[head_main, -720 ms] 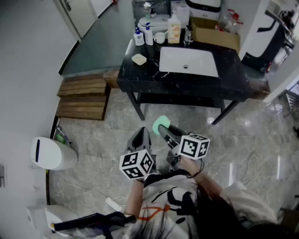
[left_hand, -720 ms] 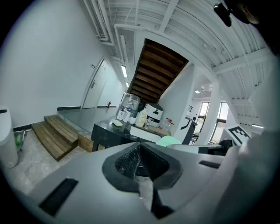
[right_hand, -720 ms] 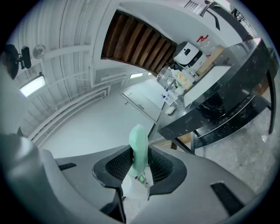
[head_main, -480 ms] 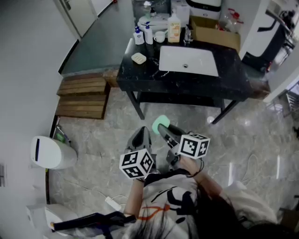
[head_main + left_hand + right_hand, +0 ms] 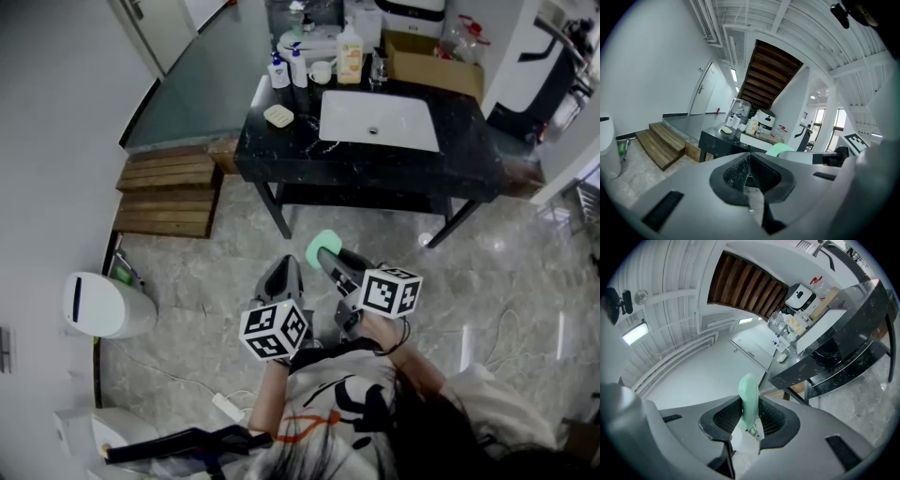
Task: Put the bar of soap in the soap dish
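Observation:
A pale green bar of soap sticks out from my right gripper, which is shut on it, held over the floor a few steps short of the counter. In the left gripper view the soap shows at the right. My left gripper hangs beside it, shut with nothing in it. The cream soap dish sits on the black counter at its left end, left of the white sink.
Bottles and a cup stand at the counter's back left, with a cardboard box at the back right. Wooden steps lie to the left. A white bin stands by the left wall. A cable and power strip lie on the marble floor.

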`<state>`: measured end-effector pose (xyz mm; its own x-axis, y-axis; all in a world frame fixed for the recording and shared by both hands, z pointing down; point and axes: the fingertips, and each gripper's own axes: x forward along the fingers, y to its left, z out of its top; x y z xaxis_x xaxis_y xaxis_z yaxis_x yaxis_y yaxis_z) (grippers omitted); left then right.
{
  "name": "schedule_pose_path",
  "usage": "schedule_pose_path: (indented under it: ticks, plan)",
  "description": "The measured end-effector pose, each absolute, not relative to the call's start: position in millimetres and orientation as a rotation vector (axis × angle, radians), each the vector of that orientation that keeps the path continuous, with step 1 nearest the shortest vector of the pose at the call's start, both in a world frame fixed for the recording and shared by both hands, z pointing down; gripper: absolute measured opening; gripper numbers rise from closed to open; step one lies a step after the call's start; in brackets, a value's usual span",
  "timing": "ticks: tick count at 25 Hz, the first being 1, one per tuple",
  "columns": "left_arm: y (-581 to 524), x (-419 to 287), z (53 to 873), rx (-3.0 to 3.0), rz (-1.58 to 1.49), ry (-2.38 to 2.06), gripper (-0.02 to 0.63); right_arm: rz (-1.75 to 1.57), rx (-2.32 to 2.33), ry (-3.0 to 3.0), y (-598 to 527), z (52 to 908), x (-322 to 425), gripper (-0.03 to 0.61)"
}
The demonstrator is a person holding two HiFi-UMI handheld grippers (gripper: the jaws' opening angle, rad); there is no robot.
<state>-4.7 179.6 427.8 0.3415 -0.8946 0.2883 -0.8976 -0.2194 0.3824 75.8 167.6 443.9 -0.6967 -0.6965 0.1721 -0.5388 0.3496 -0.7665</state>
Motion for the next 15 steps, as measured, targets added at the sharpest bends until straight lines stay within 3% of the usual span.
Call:
schedule_pose_path:
  ticks: [15]
  plan:
    - [172, 20, 433, 2.101, 0.004, -1.593, 0.002, -1.288, -1.087, 2.429, 160, 447, 104, 0.117]
